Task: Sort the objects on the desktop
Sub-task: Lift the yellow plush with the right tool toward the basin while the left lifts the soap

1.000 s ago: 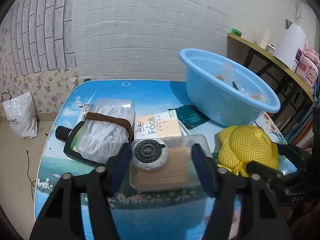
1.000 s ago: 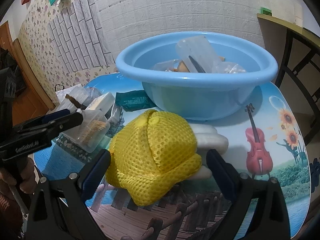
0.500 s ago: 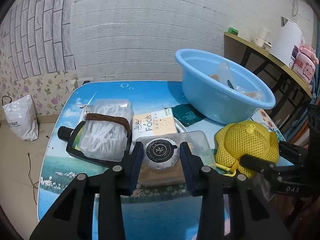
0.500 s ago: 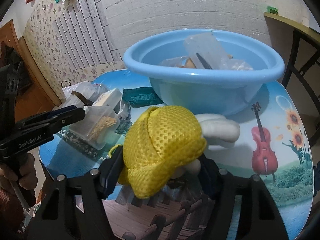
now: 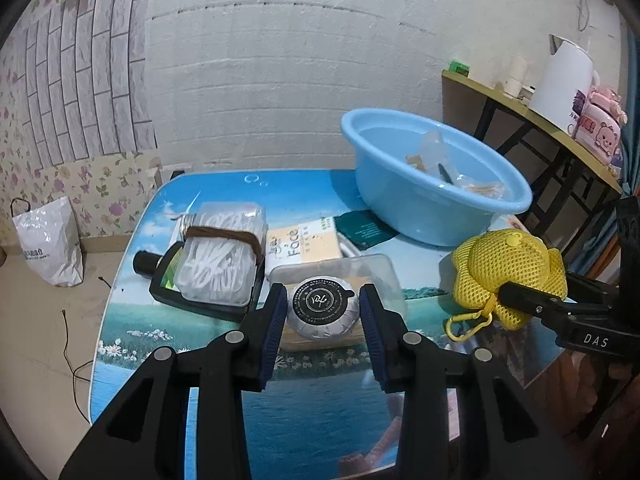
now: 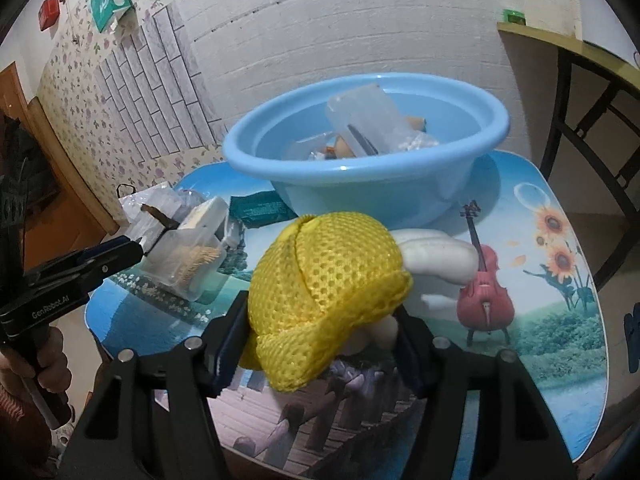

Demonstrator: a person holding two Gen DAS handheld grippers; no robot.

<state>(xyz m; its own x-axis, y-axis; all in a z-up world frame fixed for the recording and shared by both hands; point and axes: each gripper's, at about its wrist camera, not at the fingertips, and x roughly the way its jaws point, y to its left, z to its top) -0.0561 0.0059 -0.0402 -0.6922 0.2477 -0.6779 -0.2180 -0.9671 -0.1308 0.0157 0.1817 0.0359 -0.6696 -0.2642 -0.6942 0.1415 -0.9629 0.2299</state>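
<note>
a: which step was in hand?

b: the pick-up, on both sides at once. the left tongs (image 5: 323,316) had just been closing, and their blue pads sat pressed against either side of a round foil-wrapped puck (image 5: 322,309) with a dark printed label. the puck appeared lifted just above the clear lidded box (image 5: 376,276) it sat over.

a: and the right one?

b: the right tongs (image 6: 316,334) had just been closing too, and were clamped about halfway on the yellow mesh pouch (image 6: 324,276). the pouch bulged up out of the jaws, held over the near part of the surface (image 6: 560,344), with a white lumpy item (image 6: 436,254) just behind it.

a: where did the things need to go?

b: my reading was the blue basin (image 6: 360,184) at the far side of the surface. it already held a clear packet and a few small bits, so it looked like the collecting place.

a: what did the next move call for?

b: lifting both loads clear of the clutter, then carrying them forward and over the basin's rim before letting go. the left side had the longer way, past the tissue pack (image 5: 304,242) and the dark green sachet (image 5: 362,230). the pouch was soft and could sag or snag the rim, and its clip (image 5: 468,322) dangled below, so it wanted height.
</note>
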